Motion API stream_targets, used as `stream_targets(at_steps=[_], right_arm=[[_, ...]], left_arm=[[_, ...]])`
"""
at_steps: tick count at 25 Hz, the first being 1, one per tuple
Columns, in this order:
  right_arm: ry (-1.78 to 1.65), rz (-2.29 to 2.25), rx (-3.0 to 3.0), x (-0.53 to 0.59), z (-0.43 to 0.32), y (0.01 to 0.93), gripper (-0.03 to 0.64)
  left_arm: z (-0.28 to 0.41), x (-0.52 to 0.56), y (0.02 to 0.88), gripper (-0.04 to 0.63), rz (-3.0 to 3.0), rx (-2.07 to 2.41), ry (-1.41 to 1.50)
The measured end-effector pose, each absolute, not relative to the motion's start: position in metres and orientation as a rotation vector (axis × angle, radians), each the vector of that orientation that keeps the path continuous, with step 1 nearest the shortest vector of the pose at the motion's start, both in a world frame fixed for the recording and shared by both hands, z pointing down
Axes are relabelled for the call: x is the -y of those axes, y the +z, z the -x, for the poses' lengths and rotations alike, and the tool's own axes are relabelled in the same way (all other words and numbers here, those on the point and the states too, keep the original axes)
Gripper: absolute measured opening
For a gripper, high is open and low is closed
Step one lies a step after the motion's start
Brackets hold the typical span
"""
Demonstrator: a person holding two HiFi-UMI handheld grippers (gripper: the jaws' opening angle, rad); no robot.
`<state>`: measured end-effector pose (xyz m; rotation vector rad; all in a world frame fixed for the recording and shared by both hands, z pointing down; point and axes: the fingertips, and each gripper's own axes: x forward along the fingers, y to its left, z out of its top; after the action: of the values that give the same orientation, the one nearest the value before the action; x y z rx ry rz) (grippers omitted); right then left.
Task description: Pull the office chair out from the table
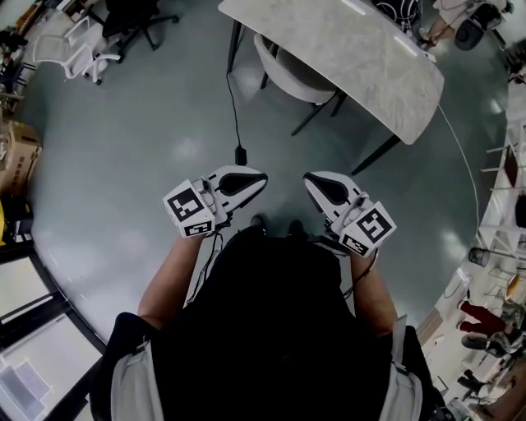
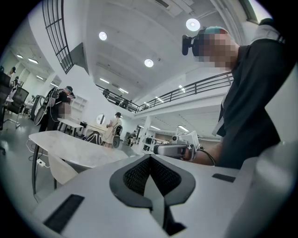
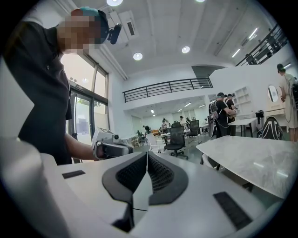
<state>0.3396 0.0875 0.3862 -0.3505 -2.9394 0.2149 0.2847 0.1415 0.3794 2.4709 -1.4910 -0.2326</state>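
Note:
A pale shell chair (image 1: 289, 72) on dark legs is tucked under the white marble table (image 1: 370, 62) at the upper right of the head view. Both grippers are held close in front of my body, well short of the table, with their tips turned toward each other. My left gripper (image 1: 261, 178) is shut and empty. My right gripper (image 1: 309, 182) is shut and empty too. The left gripper view looks over its closed jaws (image 2: 150, 159) at the table (image 2: 70, 146) and chair (image 2: 59, 169). Past the right gripper (image 3: 146, 155) lie the table (image 3: 256, 160) and the chair's edge (image 3: 208, 161).
A black cable with a plug (image 1: 240, 153) runs across the grey floor from the table's near corner. A black office chair (image 1: 136, 16) and a white chair (image 1: 70, 43) stand at the far left. A cardboard box (image 1: 16, 152) sits at the left edge. People stand at distant desks (image 3: 223, 114).

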Motion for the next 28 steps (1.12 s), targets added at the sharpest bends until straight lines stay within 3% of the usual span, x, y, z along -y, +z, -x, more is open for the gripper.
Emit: stream_targets(at_steps=[15,28], right_arm=[[0.232,0.35,2.923,-0.103,-0.301,0.402,0.021],[0.269,0.461,2.927,-0.024,-0.222,0.408,0.021]], left_arm=[[-0.226,-0.16,0.397,0.012,-2.407,1.559,-0.278],[-0.15,-0.082,0.397,0.012,-2.34,1.643,-0.247]])
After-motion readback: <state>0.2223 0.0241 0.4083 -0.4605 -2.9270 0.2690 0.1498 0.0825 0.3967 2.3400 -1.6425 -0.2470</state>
